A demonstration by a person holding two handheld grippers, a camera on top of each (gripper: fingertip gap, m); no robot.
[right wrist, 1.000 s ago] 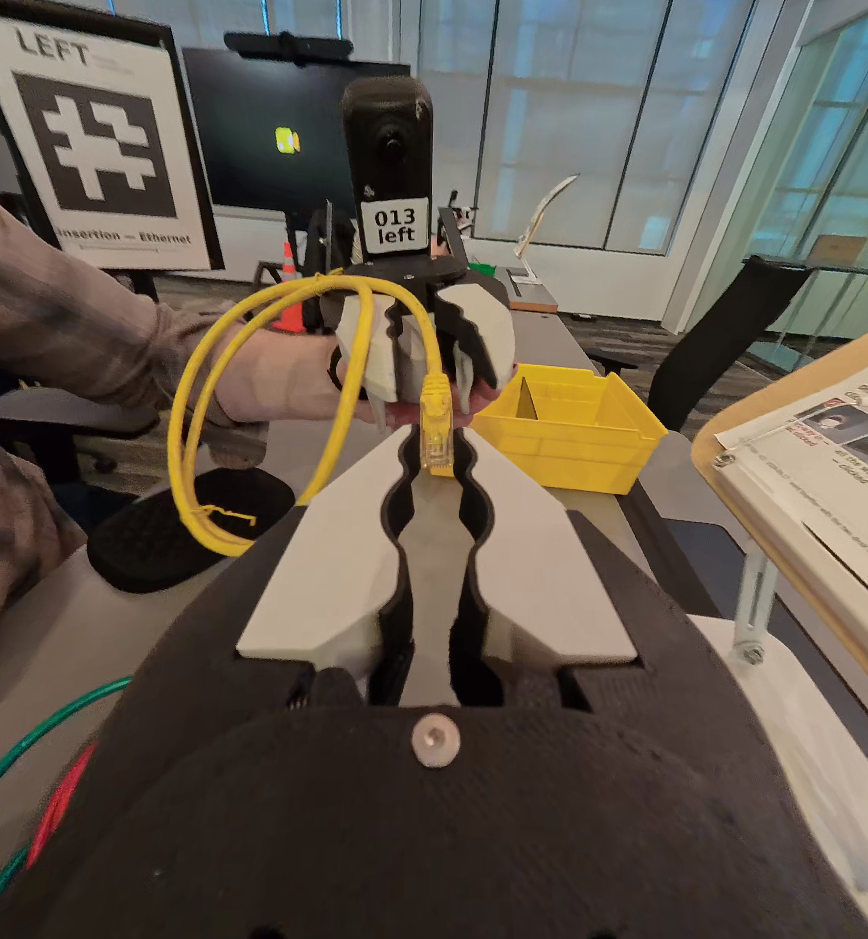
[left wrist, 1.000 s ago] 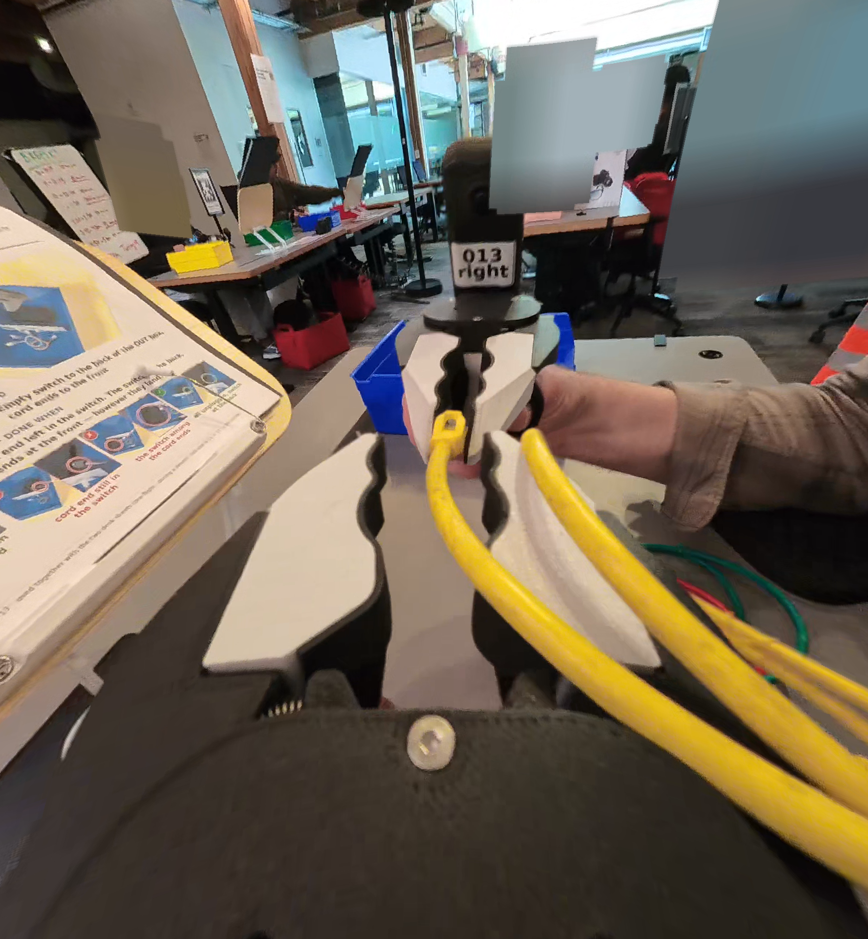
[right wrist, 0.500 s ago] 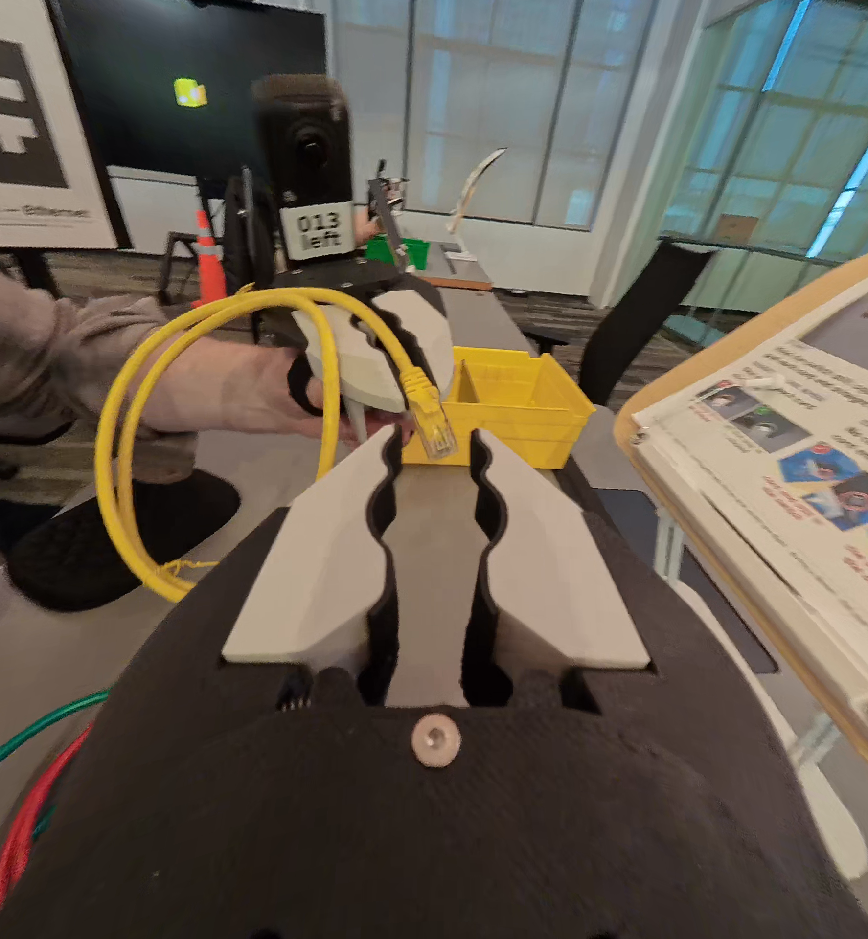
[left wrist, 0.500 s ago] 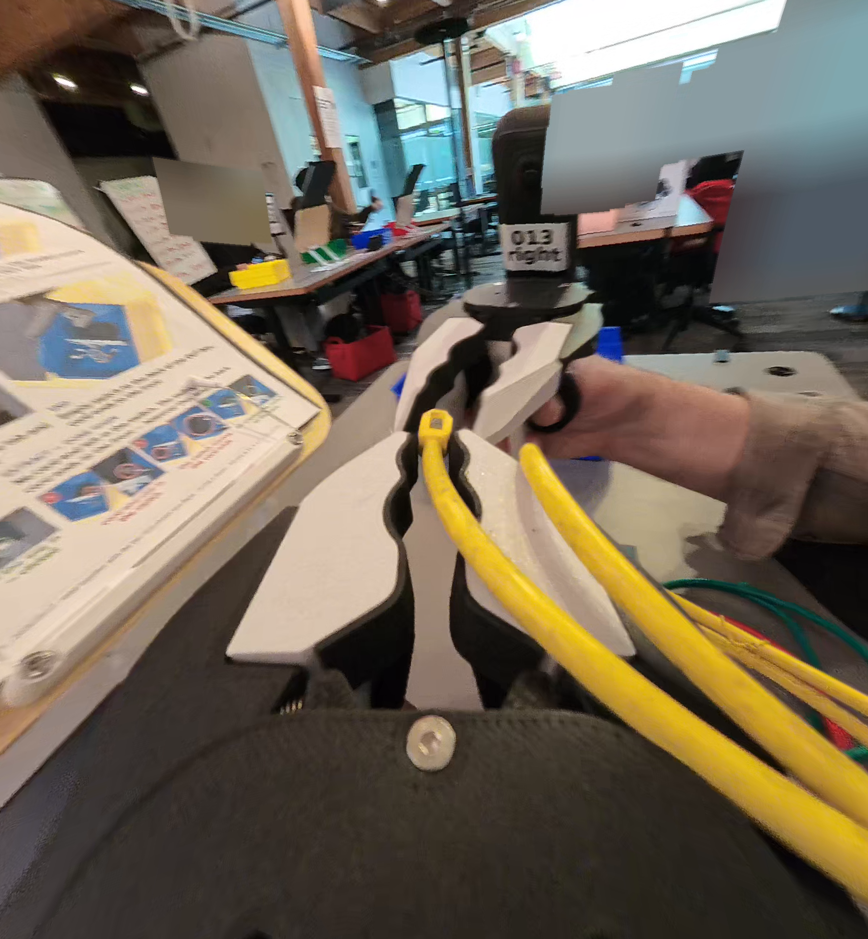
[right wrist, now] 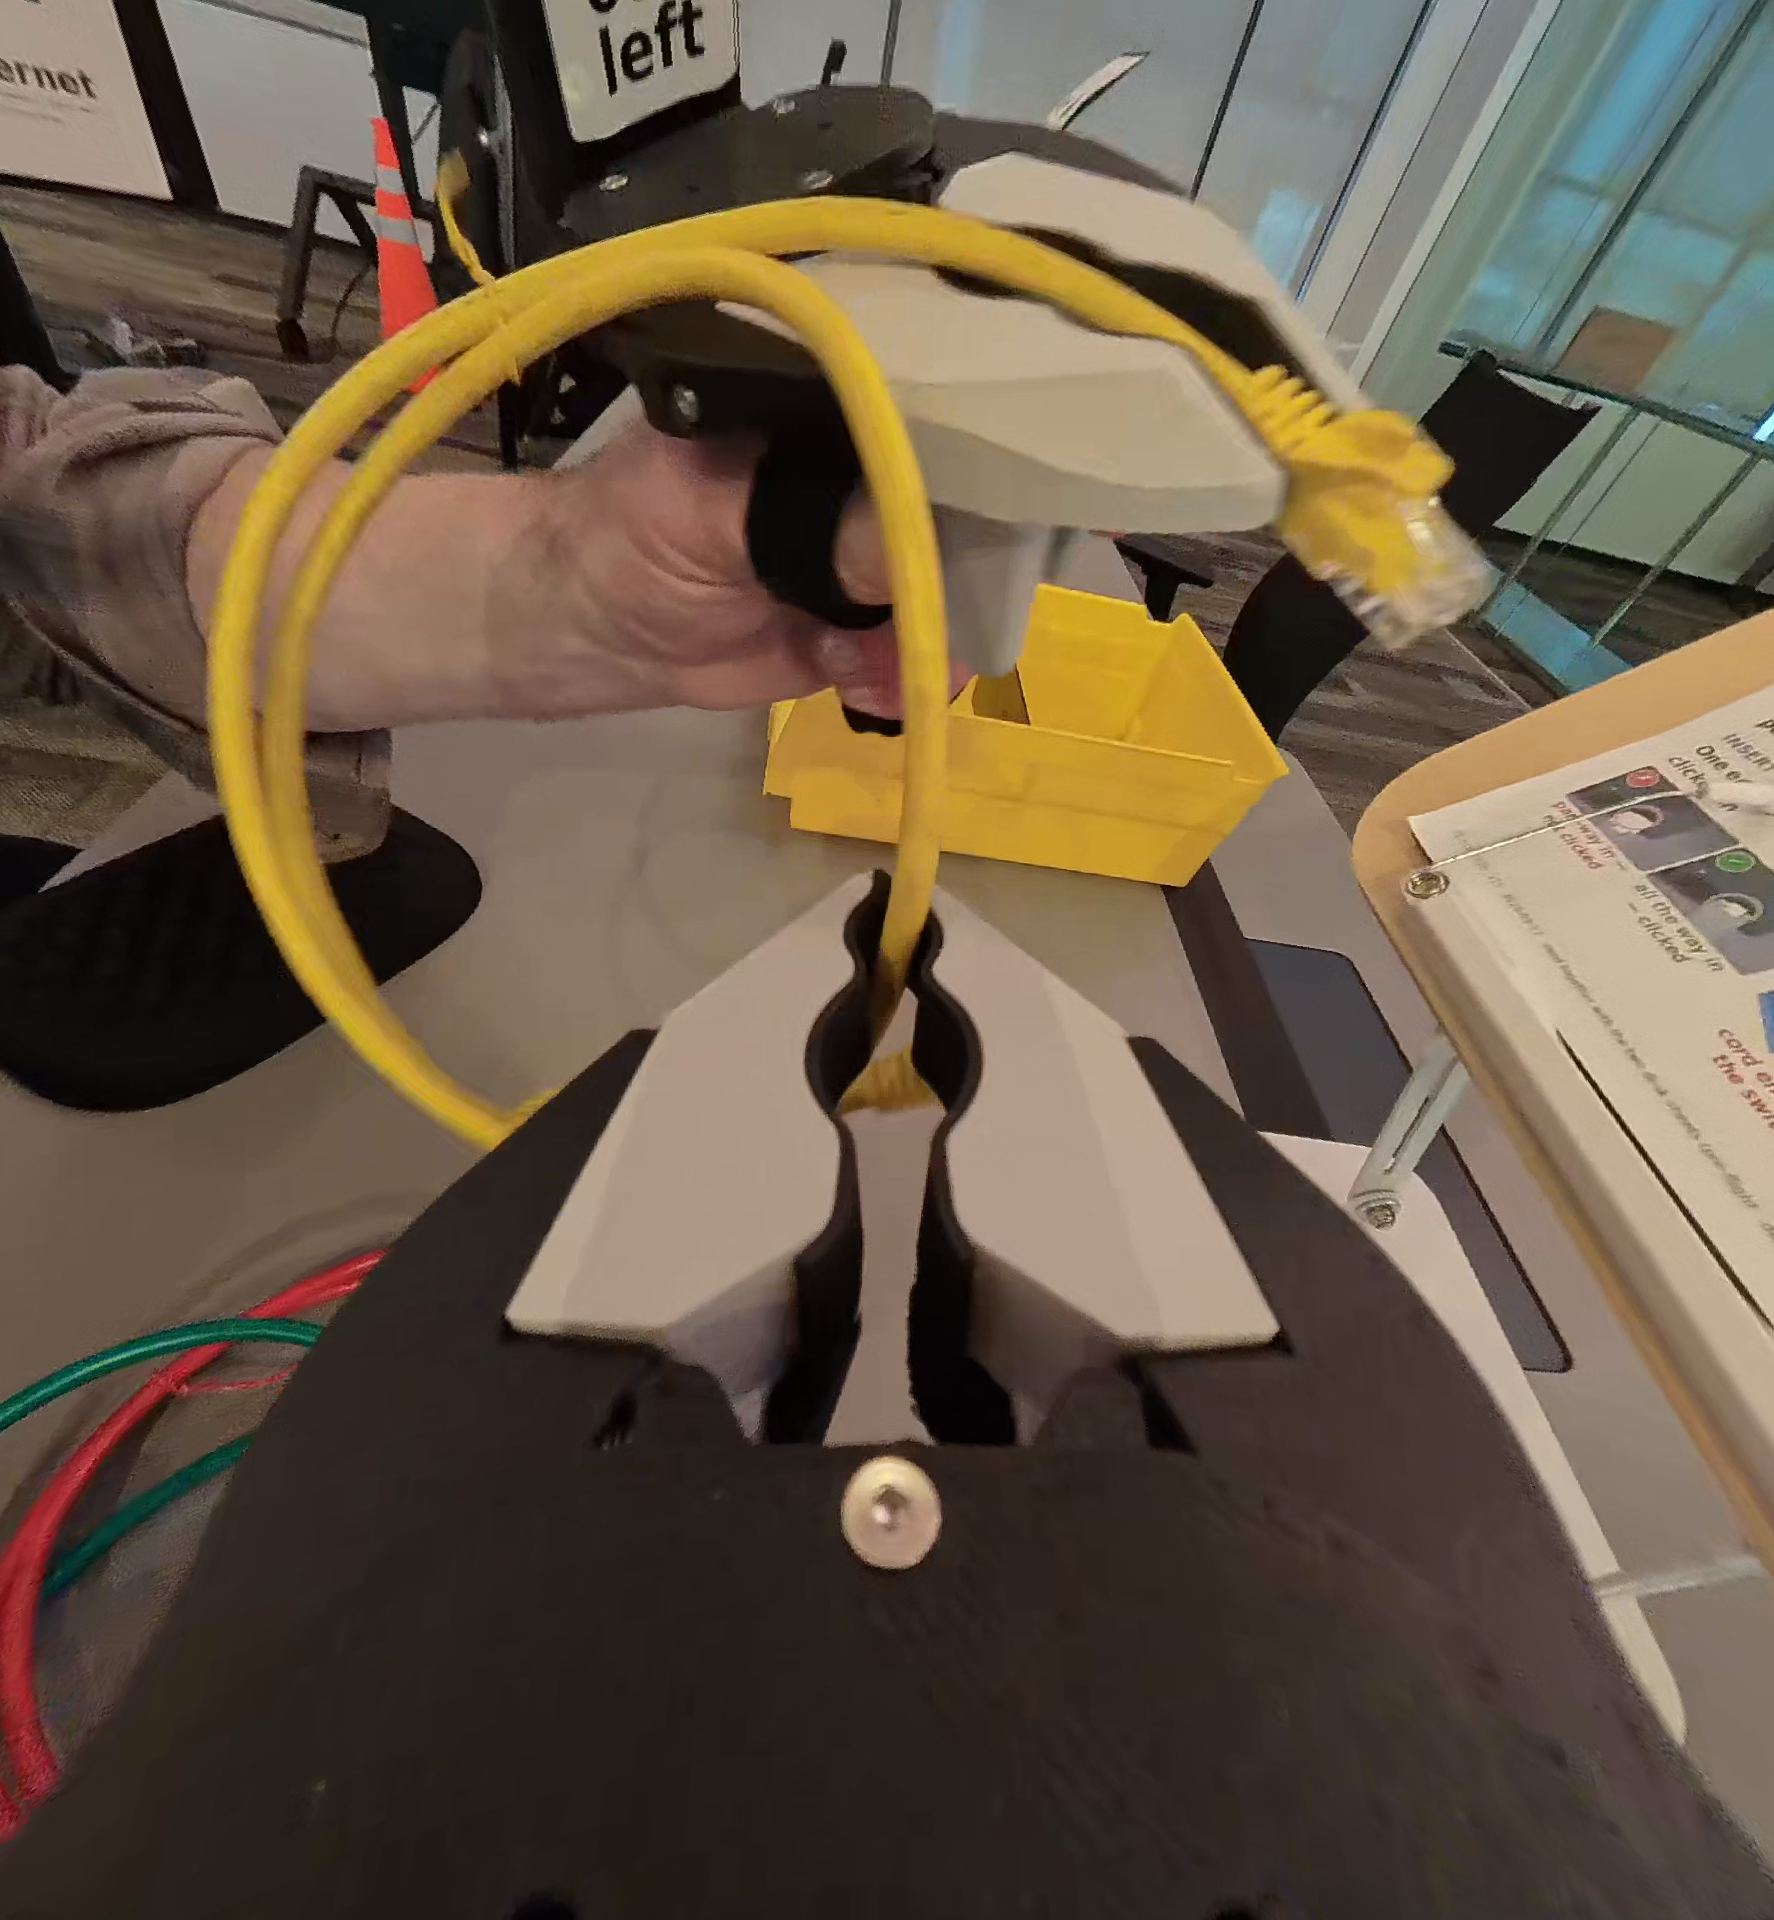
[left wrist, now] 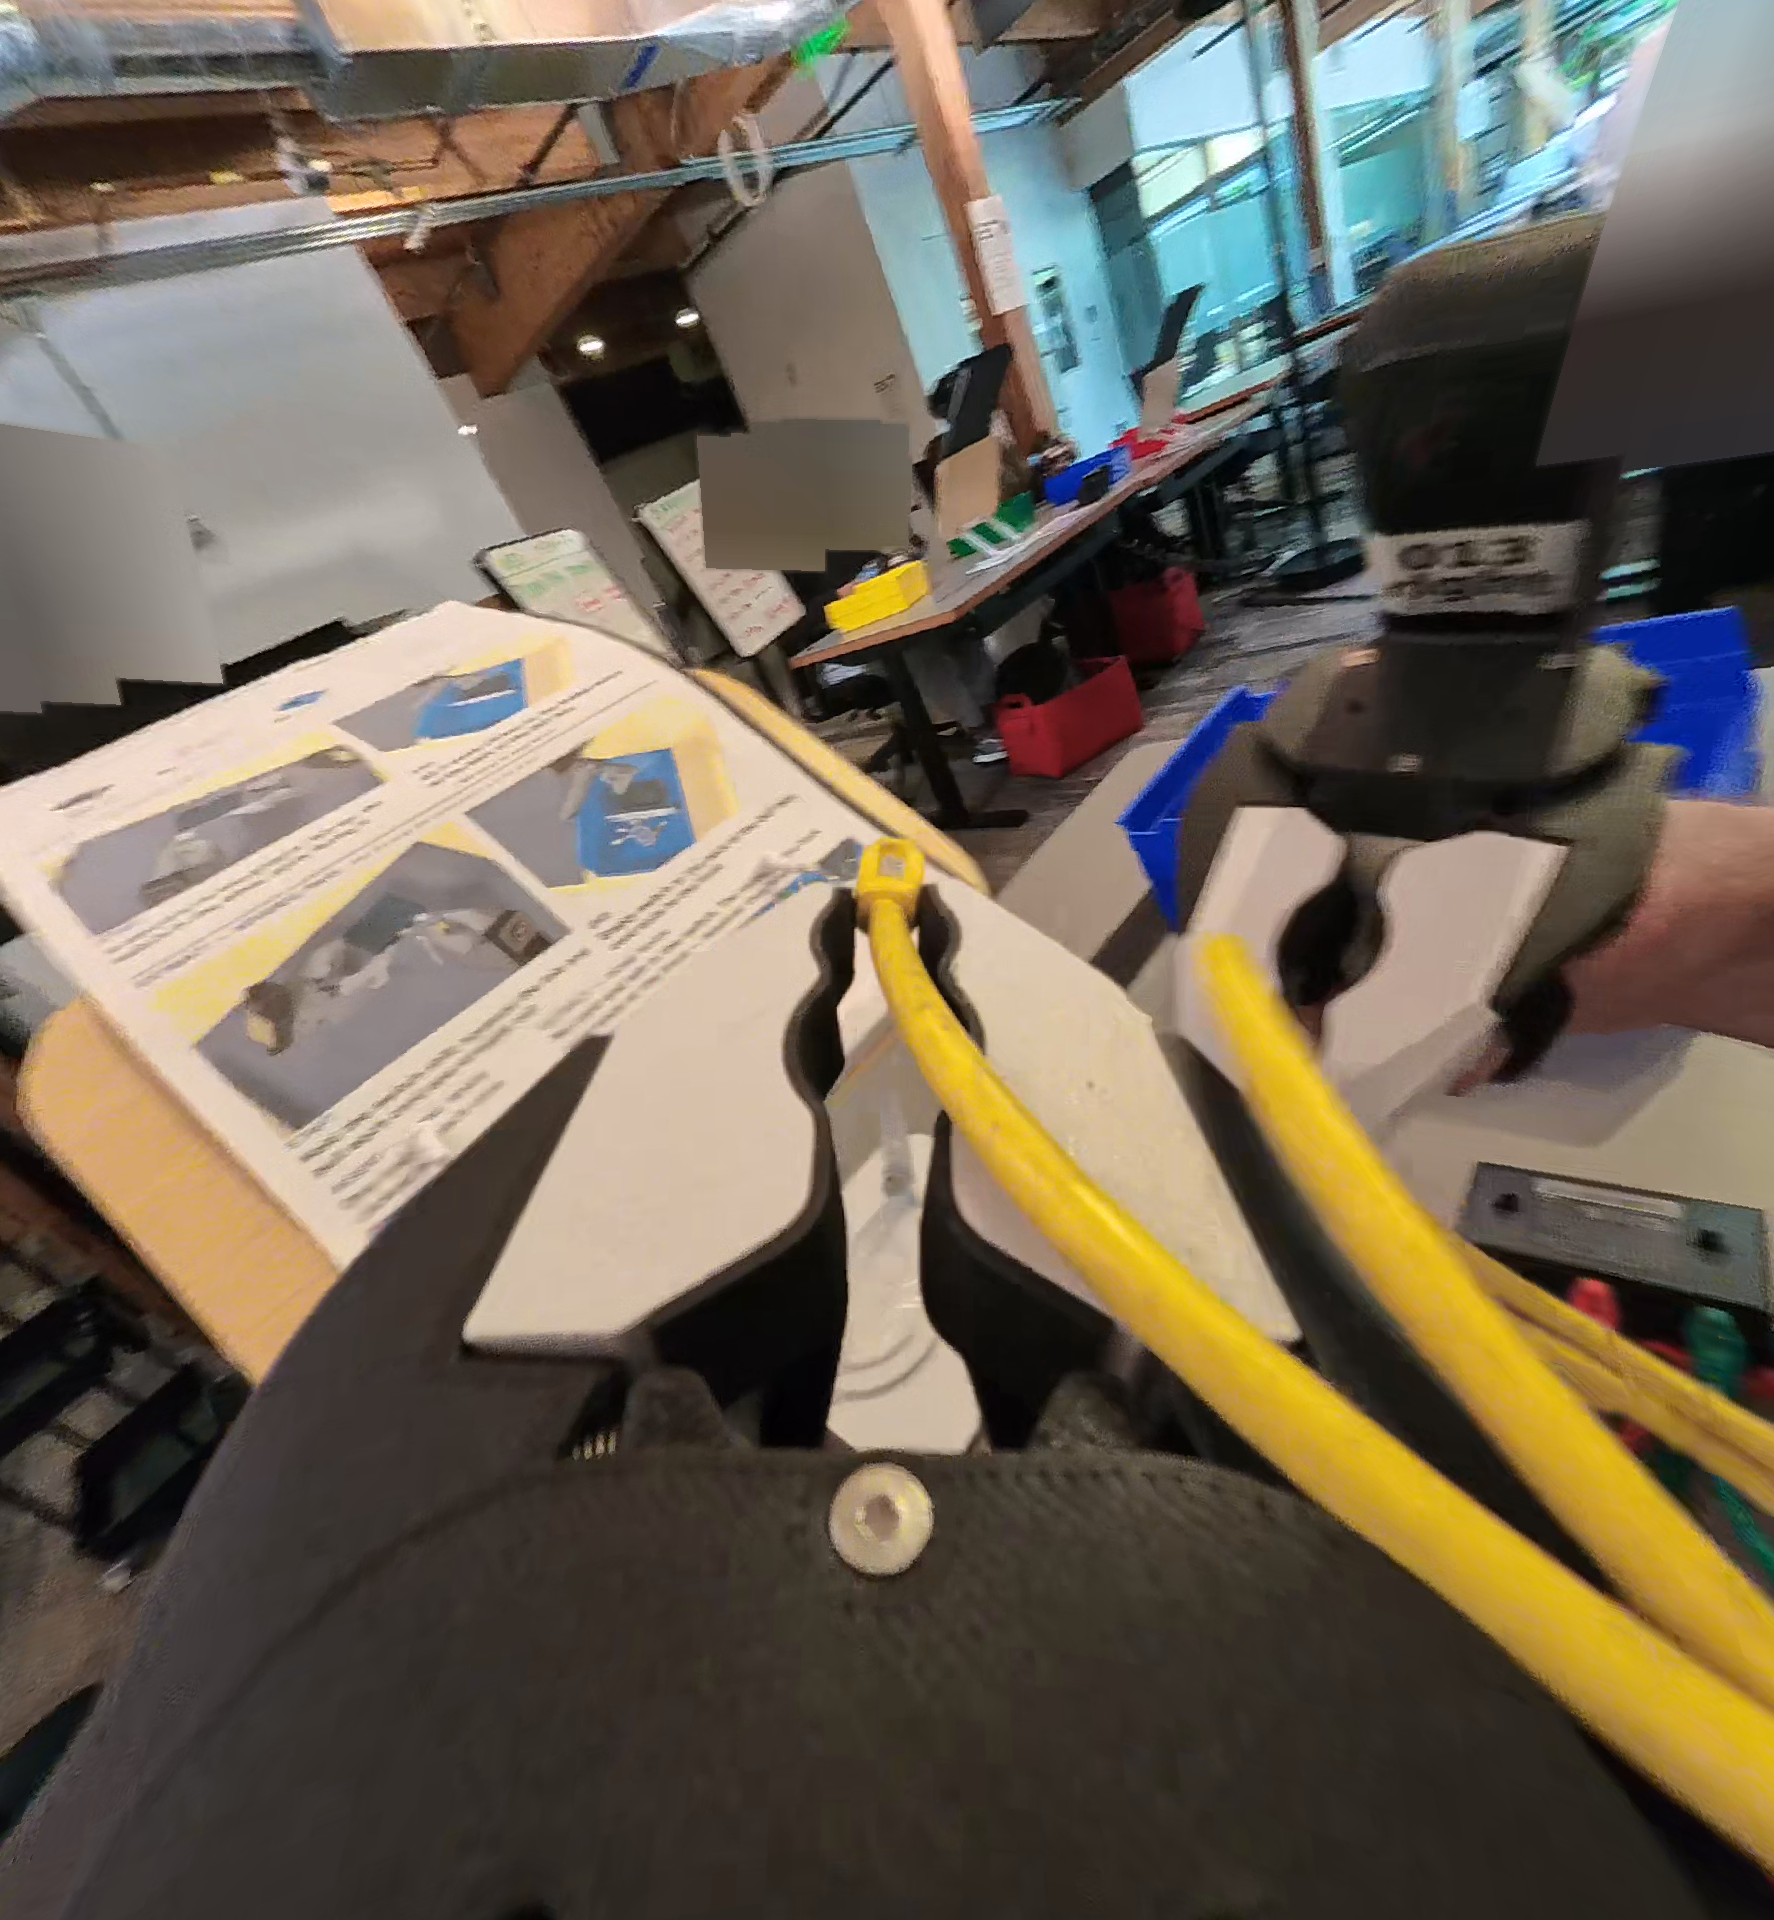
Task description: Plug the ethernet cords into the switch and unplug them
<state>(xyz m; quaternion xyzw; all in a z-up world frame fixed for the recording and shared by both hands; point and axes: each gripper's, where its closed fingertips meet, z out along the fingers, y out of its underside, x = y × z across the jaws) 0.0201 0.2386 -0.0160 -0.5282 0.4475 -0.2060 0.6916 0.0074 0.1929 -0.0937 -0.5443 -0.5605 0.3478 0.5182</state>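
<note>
- Left gripper [left wrist: 888, 904]: my fingers are pressed together on the yellow ethernet cord [left wrist: 1122, 1226] just behind its plug [left wrist: 888, 868], which sticks out past the fingertips; in the right wrist view the same plug [right wrist: 1382, 520] hangs in free air, pointing down toward the instruction board [right wrist: 1641, 935]
- Right gripper [right wrist: 893, 935]: my fingers pinch the other run of the yellow cord between their tips; a ribbed bit of yellow shows lower in the slot, and I cannot tell whether it is the second plug
- Cord path: from my right fingertips the cord rises, loops over to the left and arches across the top of the left gripper to the free plug, clear of the table
- Switch [left wrist: 1615, 1236]: a dark flat box lying on the grey table [left wrist: 1693, 1122] at the right of the left wrist view, below the right gripper, with a red plug [left wrist: 1595, 1304] and a green plug [left wrist: 1716, 1335] at its near edge; whether they are seated I cannot tell
- Red cord [right wrist: 0, 1642] and green cord [right wrist: 83, 1371]: lying on the table at my lower left
- Edges: the board's rounded wooden edge lies close on the right of my right gripper; a yellow bin [right wrist: 1018, 769] sits ahead, beneath the left gripper; a blue bin [left wrist: 1174, 821] stands behind the right gripper
- Open room: bare tabletop between the yellow bin and my right fingertips
</note>
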